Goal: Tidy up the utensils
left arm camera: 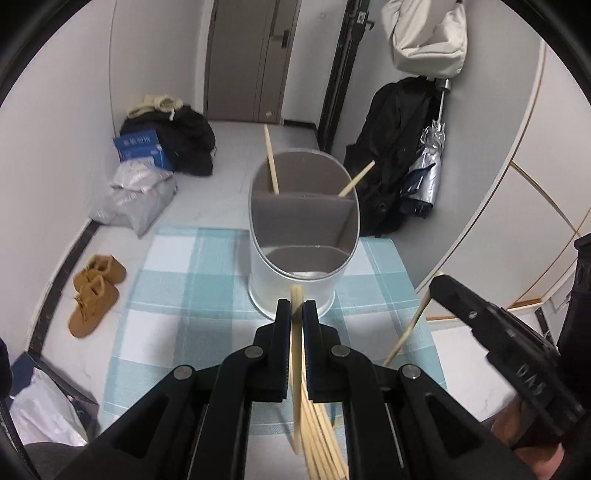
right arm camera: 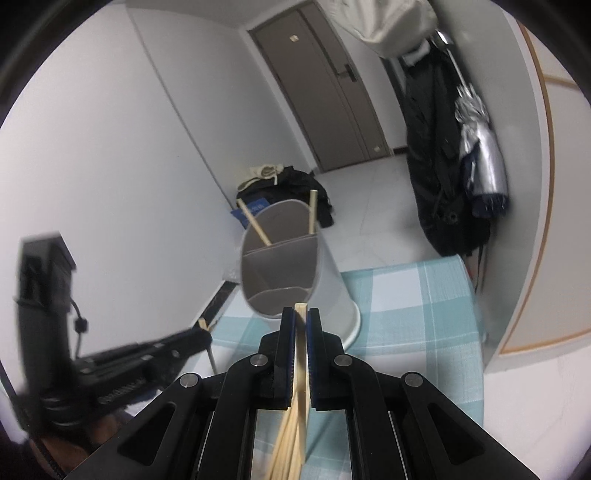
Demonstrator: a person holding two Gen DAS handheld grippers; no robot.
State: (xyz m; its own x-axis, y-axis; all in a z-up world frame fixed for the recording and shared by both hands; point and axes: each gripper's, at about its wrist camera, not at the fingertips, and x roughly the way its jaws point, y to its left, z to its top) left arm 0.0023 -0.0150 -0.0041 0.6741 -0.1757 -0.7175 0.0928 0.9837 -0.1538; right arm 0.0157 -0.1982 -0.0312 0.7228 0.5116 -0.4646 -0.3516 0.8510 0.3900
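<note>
The table [left arm camera: 177,280], covered by a pale blue and white checked cloth [left arm camera: 166,332], carries the task's things; past its far edge lies a light tiled floor with a grey door [left arm camera: 251,55] at the far end. On the right a black coat [left arm camera: 395,155] hangs by the wall with a folded silver umbrella [left arm camera: 424,173] beside it and a white bag [left arm camera: 424,33] above. On the floor to the left sit a heap of black clothing [left arm camera: 192,136], a blue box [left arm camera: 142,147], a grey plastic parcel [left arm camera: 136,199] and a pair of tan shoes [left arm camera: 94,291].

The utensil holder [left arm camera: 295,291], an oval grey tub split into compartments, stands upright on the cloth near the table's far edge. Two wooden chopsticks [left arm camera: 271,162] lean in its far compartment, one tilted left, one right; the nearer compartments look bare.

The left gripper [left arm camera: 296,317] sits just near of the holder, its jaws clenched on a single chopstick [left arm camera: 295,369] that runs up between them, its tip at the holder's near rim in the view. Below it a loose bundle of chopsticks [left arm camera: 321,443] lies fanned on the cloth.

The right gripper [right arm camera: 301,325] has its jaws clenched on another chopstick [right arm camera: 301,369], raised above the same bundle; from the left wrist view that stick slants down from its jaws towards the cloth on the right.
</note>
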